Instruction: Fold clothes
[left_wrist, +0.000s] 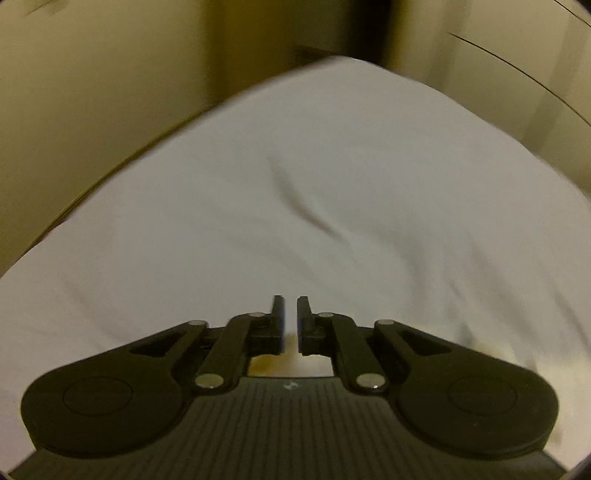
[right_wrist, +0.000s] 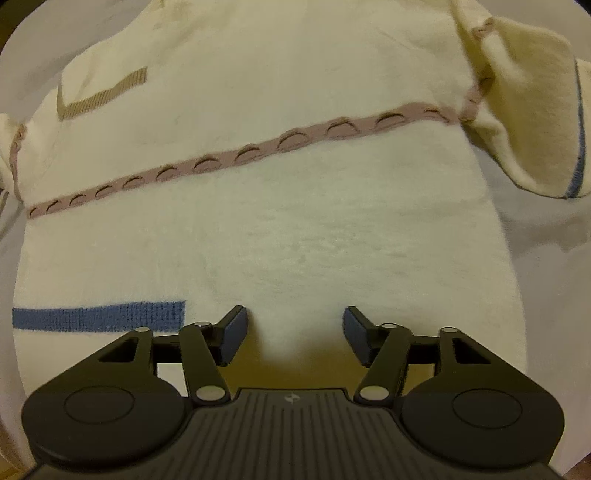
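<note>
A cream knit sweater (right_wrist: 295, 221) lies spread flat and fills the right wrist view. It has a pink scalloped band (right_wrist: 258, 147) across it, a blue stripe (right_wrist: 99, 315) at lower left, a tan stripe (right_wrist: 103, 94) at upper left, and a sleeve (right_wrist: 532, 110) folded at upper right. My right gripper (right_wrist: 295, 332) is open just above the sweater's near part and holds nothing. My left gripper (left_wrist: 291, 321) is nearly shut with a narrow gap and empty, over a white bed sheet (left_wrist: 295, 203). No sweater shows in the left wrist view.
The white sheet (right_wrist: 546, 236) shows beside the sweater on the right. In the left wrist view the bed's edge meets beige walls (left_wrist: 92, 92) at left, and a dark doorway (left_wrist: 365, 26) stands beyond the far corner.
</note>
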